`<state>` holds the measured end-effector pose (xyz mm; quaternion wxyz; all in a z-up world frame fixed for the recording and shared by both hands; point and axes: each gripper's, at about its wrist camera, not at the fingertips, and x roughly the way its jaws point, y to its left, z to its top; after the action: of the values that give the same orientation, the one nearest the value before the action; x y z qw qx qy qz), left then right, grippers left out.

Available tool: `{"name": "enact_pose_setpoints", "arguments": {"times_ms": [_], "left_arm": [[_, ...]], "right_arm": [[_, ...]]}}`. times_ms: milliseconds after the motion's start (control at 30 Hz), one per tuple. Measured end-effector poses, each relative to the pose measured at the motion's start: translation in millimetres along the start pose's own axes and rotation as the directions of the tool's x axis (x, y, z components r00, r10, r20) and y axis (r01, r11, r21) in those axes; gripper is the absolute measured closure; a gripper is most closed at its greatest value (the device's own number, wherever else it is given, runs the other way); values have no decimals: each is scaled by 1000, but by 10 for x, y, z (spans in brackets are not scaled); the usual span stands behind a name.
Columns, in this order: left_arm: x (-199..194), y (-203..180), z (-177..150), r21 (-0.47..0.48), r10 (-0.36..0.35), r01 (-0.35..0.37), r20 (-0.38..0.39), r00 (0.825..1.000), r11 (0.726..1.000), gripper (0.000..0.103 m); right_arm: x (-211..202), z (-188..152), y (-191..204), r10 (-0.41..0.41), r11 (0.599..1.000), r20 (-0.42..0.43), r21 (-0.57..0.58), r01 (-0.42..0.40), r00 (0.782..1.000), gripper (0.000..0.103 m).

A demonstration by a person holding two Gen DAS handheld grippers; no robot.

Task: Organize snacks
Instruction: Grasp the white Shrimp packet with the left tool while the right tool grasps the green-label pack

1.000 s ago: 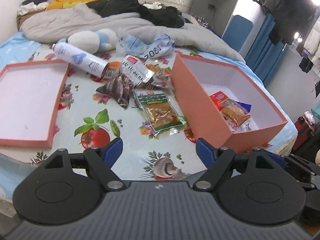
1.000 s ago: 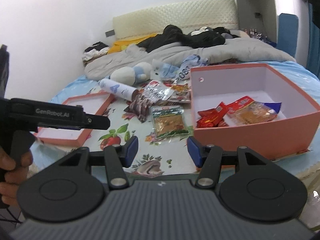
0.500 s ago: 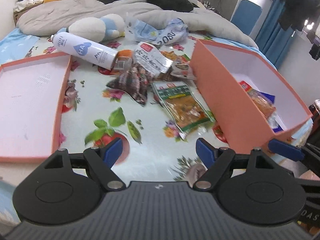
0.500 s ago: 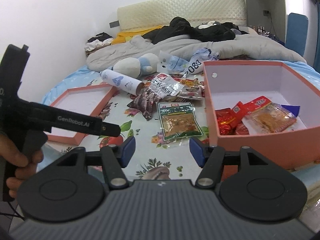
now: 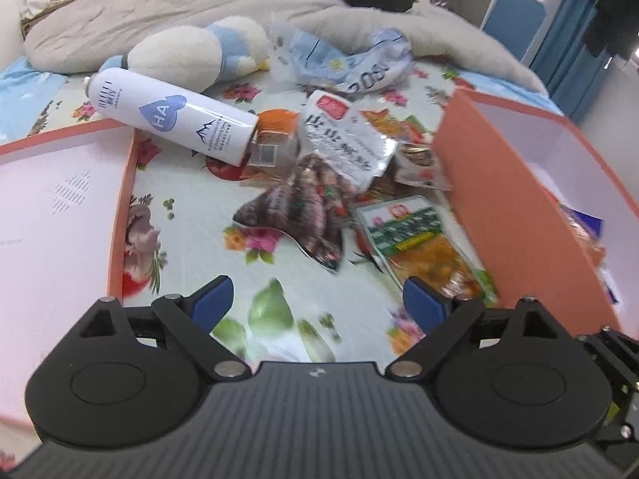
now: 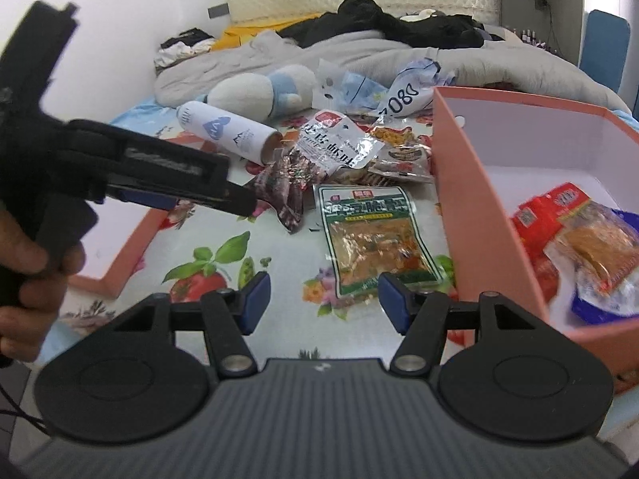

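the green snack packet point(image 6: 375, 239) is seen flat on the bed's printed sheet point(image 6: 279, 331), just beside the orange box point(image 6: 475, 215); it looks light, soft and crinkly (slippery film, probably), best pinched at a sealed edge. left claw point(image 5: 315, 299) jaws have just been opening, nothing between them; right claw point(image 6: 321, 299) stands apart, empty.

Snack packets point(image 5: 319, 183) heaped between box lid point(image 5: 52, 215), left, and open box point(image 5: 515, 215), right; bottle point(image 5: 171, 119) behind.
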<state>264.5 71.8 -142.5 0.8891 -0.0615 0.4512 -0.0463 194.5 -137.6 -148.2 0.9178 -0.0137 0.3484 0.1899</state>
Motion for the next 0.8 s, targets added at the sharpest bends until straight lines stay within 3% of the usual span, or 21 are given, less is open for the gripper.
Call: {"name": "enact_pose_setpoints", "arguments": {"times_ms": [100, 200, 300, 533, 700, 800], "left_arm": [[331, 92, 175, 11, 10, -9, -85, 996, 1000, 7], [503, 141, 354, 34, -3, 5, -77, 997, 999, 7], [622, 143, 542, 57, -14, 17, -53, 999, 998, 7], [955, 113, 768, 49, -116, 119, -59, 991, 992, 8], [1187, 66, 682, 119, -62, 73, -94, 994, 990, 9], [1275, 99, 640, 101, -67, 79, -121, 990, 992, 16]], "right_arm": [[234, 148, 22, -37, 999, -21, -11, 37, 999, 41], [501, 298, -6, -49, 999, -50, -20, 48, 998, 39], [731, 386, -47, -61, 998, -64, -29, 59, 996, 11], [1139, 437, -143, -82, 996, -121, -37, 78, 989, 11], [1358, 370, -150, -111, 991, -152, -92, 97, 982, 12], [1417, 316, -142, -116, 988, -162, -123, 97, 980, 11]]}}
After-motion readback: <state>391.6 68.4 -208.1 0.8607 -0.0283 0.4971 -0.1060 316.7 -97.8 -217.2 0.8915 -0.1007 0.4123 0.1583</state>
